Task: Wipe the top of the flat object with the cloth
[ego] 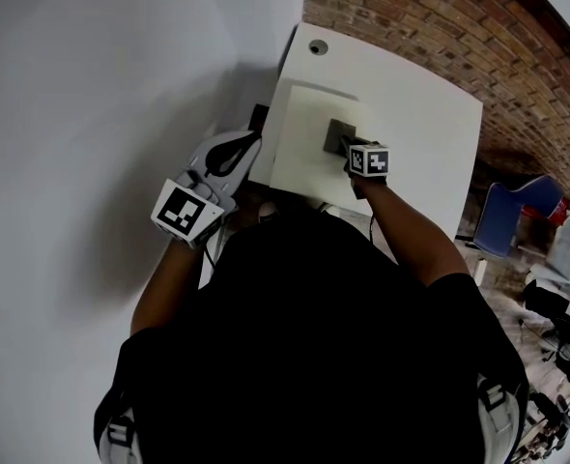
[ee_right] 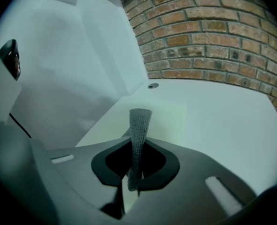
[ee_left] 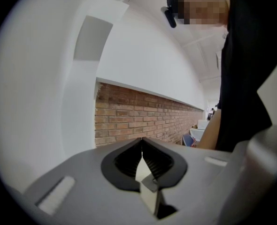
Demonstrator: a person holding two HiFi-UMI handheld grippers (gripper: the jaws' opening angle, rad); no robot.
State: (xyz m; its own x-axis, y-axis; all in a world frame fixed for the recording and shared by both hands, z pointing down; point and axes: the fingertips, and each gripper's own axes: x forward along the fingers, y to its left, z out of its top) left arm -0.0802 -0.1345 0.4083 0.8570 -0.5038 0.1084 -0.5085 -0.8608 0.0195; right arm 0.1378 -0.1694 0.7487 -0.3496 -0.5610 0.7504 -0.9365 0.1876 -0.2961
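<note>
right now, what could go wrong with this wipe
The board lies unheld at the table's left edge, and the left gripper is shut, empty and off to the side, so a stroke may push the board off. The right gripper pinches only a narrow fold of cloth; it may slip out, or the jaws may scrape the board.

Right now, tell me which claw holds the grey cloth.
The right claw, shut on the grey knitted cloth; the left claw is shut on nothing.

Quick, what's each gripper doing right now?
Left gripper: closed, nothing between its jaws.
Right gripper: closed on the grey cloth.
</note>
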